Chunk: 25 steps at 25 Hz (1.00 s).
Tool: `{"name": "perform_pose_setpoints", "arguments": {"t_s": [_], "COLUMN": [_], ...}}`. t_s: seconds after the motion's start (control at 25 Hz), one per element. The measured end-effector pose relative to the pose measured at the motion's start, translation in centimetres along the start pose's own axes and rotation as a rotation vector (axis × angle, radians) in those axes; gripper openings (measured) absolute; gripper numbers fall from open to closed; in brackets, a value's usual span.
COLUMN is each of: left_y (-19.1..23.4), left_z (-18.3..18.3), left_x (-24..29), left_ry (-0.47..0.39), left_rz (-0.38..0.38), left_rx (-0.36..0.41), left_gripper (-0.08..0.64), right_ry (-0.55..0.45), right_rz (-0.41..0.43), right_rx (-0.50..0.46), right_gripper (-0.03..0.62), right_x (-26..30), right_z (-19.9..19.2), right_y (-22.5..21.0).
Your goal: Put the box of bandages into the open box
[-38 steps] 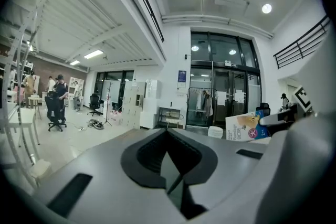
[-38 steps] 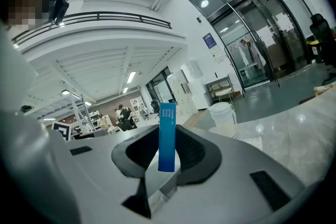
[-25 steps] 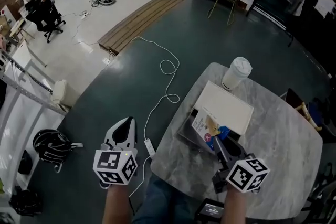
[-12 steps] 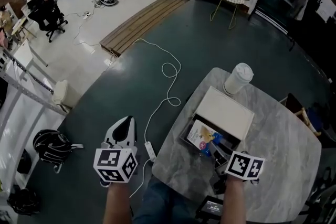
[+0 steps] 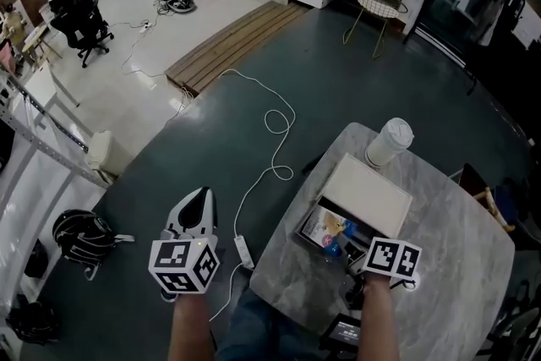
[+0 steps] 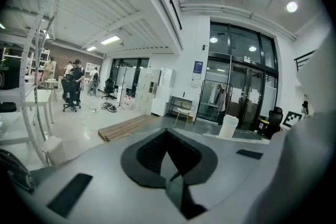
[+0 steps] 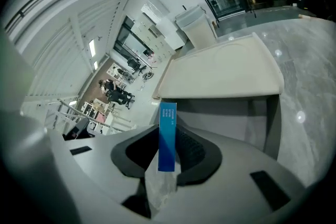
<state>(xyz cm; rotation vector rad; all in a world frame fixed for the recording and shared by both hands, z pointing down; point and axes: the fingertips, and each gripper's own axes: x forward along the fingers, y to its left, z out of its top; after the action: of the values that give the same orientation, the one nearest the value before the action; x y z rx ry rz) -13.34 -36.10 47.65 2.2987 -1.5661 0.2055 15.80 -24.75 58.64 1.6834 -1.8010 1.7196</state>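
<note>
Seen from above, a grey marbled table (image 5: 439, 266) fills the lower right, with dark floor around it. Near its 9 o'clock edge sits a shallow grey open box (image 5: 306, 230) with a cream lid (image 5: 365, 196) raised at its far side. At 12 o'clock from that box stands a white lidded paper cup (image 5: 389, 141). The right tool (image 7: 169, 140) is clamped on a small box of bandages (image 5: 331, 229), white-faced with colourful print and a blue edge, holding it over the open box's mouth; whether it touches the bottom cannot be told. The left tool (image 6: 167, 136), jaws together and empty, hangs off the table at 9 o'clock, over the floor beside a white cable (image 5: 272, 127).
</note>
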Motion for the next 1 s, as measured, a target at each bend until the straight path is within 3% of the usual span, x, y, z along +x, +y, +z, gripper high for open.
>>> {"name": "perform_pose_setpoints", "arguments": {"t_s": [0.24, 0.44, 0.76, 0.92, 1.0], "left_y": [1.5, 1.5, 1.7, 1.7, 1.8], "left_z": [0.0, -0.3, -0.7, -0.9, -0.9], "left_x": [0.1, 0.3, 0.6, 0.7, 0.8], "left_ry": [-0.004, 0.005, 0.018, 0.024, 0.024], "left_rz": [0.022, 0.016, 0.01, 0.002, -0.004], "left_rx": [-0.017, -0.02, -0.026, -0.025, -0.021], "left_gripper": [0.012, 0.012, 0.012, 0.012, 0.012], "right_ry": [0.032, 0.068, 0.14, 0.22, 0.23], "right_rz": [-0.102, -0.224, -0.298, -0.4, -0.41], "right_rx": [0.006, -0.052, -0.063, -0.13, -0.155], "right_gripper": [0.126, 0.16, 0.166, 0.167, 0.167], "right_x": [0.7, 1.3, 2.7, 3.9, 4.2], "right_z": [-0.4, -0.9, -1.0, -1.8, -1.7], "right_y": [-2.2, -4.1, -6.4, -7.4, -7.1]}}
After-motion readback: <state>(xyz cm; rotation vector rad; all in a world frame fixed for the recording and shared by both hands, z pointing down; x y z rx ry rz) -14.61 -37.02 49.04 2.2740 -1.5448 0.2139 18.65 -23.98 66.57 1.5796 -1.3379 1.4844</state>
